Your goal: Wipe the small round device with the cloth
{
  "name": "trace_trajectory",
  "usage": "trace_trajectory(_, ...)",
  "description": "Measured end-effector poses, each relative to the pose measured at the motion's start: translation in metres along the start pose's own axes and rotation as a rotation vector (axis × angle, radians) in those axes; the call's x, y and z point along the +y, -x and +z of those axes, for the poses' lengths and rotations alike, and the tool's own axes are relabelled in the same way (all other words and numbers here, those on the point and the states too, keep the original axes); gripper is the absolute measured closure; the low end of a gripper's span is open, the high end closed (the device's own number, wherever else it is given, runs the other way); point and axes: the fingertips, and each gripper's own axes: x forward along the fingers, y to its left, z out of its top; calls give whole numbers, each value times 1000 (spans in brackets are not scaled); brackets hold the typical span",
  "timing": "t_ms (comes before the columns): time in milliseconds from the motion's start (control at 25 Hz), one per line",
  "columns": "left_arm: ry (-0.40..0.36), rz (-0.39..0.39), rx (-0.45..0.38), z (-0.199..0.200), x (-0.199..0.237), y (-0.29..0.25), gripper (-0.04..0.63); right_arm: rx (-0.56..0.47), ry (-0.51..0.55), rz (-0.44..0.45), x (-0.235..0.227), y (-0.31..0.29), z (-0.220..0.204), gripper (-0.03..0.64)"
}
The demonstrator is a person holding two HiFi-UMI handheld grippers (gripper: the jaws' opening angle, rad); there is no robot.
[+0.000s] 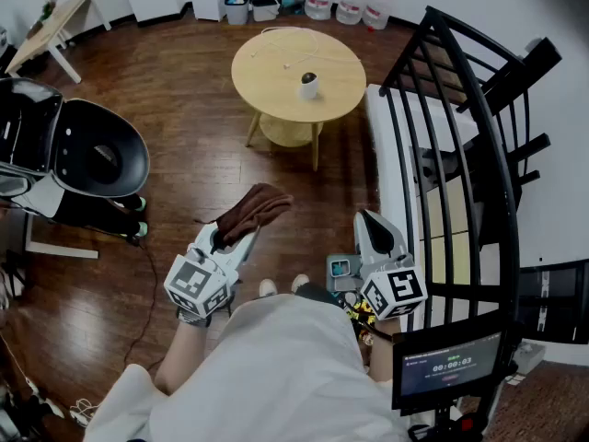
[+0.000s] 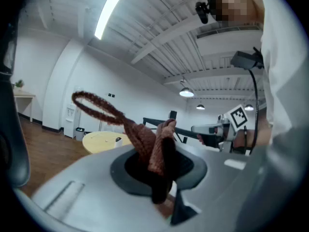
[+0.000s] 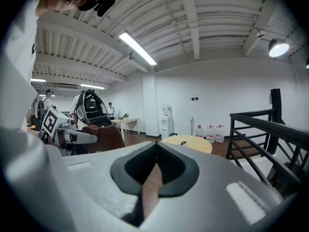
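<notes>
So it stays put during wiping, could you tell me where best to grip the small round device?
Probably the white lower body of the small round device, with the right gripper coming level from the near side of the table. The device stands upright, and this leaves its dark rounded top free for the cloth.

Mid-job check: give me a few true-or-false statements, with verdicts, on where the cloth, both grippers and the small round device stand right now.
1. The left gripper is shut on the brown cloth. True.
2. The right gripper holds the small round device. False: its jaws are together with nothing between them, and the device stands on the round wooden table.
3. The cloth is pressed against the device. False: the cloth hangs from the left gripper over the floor, well short of the table, and is not touching the device.
4. A white cable lies on the same table as the device. True.
</notes>
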Motion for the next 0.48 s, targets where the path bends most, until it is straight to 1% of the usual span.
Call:
trace_trajectory(160,-15,3,12,1,14,11,519,-62,4,-15,14,2,10,615)
trace_trajectory(400,-59,58,29,11,26,13,520,-36,34,-21,18,-8,13,614)
trace_trajectory(480,-53,85,49,10,35,11,518,-21,57,-18,17,-15,13,614)
